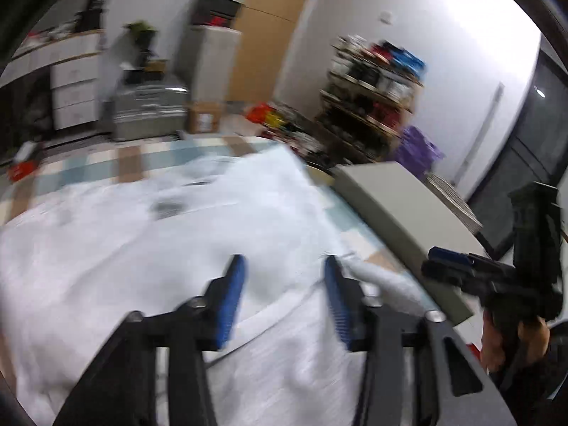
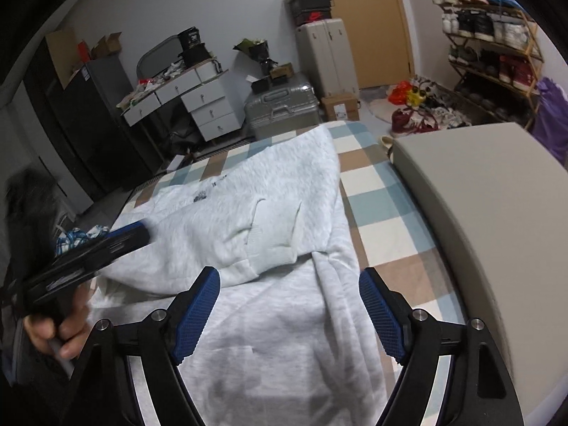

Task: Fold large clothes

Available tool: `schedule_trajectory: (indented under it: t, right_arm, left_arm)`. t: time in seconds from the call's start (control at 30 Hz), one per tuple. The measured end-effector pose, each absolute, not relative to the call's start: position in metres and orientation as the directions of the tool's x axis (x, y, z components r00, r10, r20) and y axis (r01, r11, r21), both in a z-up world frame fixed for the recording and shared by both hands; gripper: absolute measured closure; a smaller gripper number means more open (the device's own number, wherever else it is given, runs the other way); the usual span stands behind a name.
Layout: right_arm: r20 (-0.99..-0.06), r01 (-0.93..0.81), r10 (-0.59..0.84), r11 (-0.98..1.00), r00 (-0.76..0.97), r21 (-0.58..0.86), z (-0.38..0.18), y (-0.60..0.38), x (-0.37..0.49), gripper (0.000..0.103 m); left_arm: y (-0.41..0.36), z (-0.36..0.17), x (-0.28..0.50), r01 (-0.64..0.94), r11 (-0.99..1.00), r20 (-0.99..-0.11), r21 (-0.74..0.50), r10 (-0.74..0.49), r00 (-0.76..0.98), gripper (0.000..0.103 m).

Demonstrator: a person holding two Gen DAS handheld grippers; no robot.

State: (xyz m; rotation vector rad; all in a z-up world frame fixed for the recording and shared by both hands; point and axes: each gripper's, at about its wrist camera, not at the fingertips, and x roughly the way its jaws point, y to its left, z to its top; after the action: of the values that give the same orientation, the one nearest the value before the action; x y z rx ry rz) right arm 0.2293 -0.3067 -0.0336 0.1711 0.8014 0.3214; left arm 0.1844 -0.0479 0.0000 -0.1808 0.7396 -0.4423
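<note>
A large pale grey sweatshirt (image 2: 248,206) lies partly folded on a bed with a blue, brown and white checked cover (image 2: 376,198). One flap is folded over the middle and a small dark print shows near the far end. My right gripper (image 2: 289,277) hovers open over the near part of the cloth, nothing between its blue pads. My left gripper (image 1: 284,261) is also open above the sweatshirt (image 1: 142,241), its pads clear of the fabric. Each gripper shows in the other's view: the left gripper (image 2: 135,234) at the garment's left edge, the right gripper (image 1: 447,266) at the bed's right side, held by a hand.
A long beige padded block (image 2: 461,195) runs along the bed's right side. Beyond the bed stand a silver suitcase (image 2: 280,106), white drawers (image 2: 209,110), a cardboard box (image 2: 340,106) and a shoe rack (image 2: 493,46). Shoes and bags litter the floor.
</note>
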Motion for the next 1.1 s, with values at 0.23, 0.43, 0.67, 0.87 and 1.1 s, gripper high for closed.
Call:
schedule_trajectory:
  t: [0.23,0.43,0.67,0.87,1.1]
  right_arm:
    - [-0.711,-0.247,0.444,0.896,0.545,0.370,-0.069,-0.270,0.304,0.022]
    - [-0.772,-0.142,0.449,0.890,0.450,0.434,-0.111,-0.258,0.355,0.033]
    - [-0.543,-0.479,0.589,0.806,0.598,0.347,-0.015,-0.244,0.307,0.097]
    - [-0.412,-0.464,0.492,0.869,0.767,0.173,0.034,-0.265,0.291,0.097]
    - [-0.773,-0.096,0.346,0.932,0.532,0.351,-0.094,-0.319,0.370,0.069]
  left_arm:
    - [0.017,-0.015,0.124,0.043,0.974,-0.646,-0.224,-0.181,0.742,0.050]
    - [0.021,-0.052,0.085,-0.005,0.980,-0.681,-0.201,-0.136,0.719,0.050]
    - [-0.001,-0.073,0.086,0.043,0.993,-0.733,-0.107,-0.108,0.672,0.048]
    - [0.007,-0.064,0.080,0.059,0.988,-0.720,-0.145,-0.146,0.678,0.043]
    - [0.014,-0.064,0.079,0.057,0.984,-0.712,-0.170,-0.163,0.683,0.043]
